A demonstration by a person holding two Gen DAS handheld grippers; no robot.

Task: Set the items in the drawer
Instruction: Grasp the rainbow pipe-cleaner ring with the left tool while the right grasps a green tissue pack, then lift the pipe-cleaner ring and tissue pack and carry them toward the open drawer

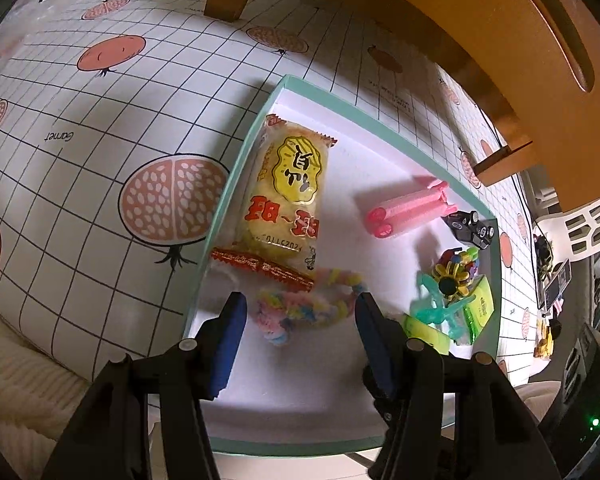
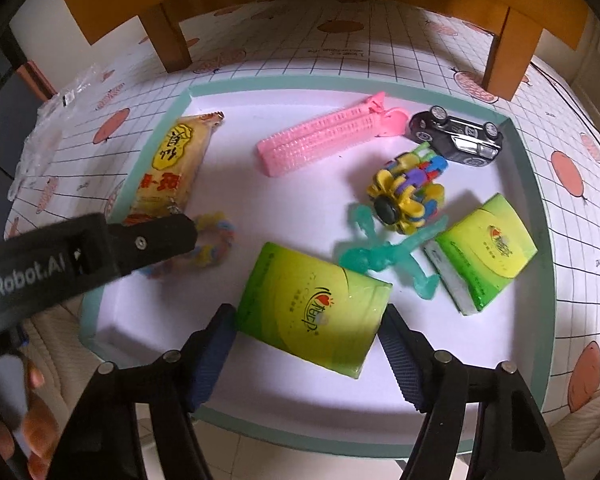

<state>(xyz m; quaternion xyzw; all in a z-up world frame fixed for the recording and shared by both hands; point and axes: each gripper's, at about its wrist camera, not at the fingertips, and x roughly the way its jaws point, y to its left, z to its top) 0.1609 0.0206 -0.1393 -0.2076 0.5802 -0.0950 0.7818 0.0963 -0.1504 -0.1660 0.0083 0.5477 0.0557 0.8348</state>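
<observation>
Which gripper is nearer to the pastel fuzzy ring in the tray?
Left. The left gripper straddles the fuzzy ring, which lies between its jaws. The right gripper sits farther along the tray, around a green tissue pack.

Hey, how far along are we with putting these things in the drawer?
Done: nothing clearly; no drawer is identifiable. In hand: the left gripper straddles the fuzzy ring, the right gripper flanks a green tissue pack, both lying in the teal-rimmed tray. Left: snack pack, pink clip, toy car and others.
</observation>
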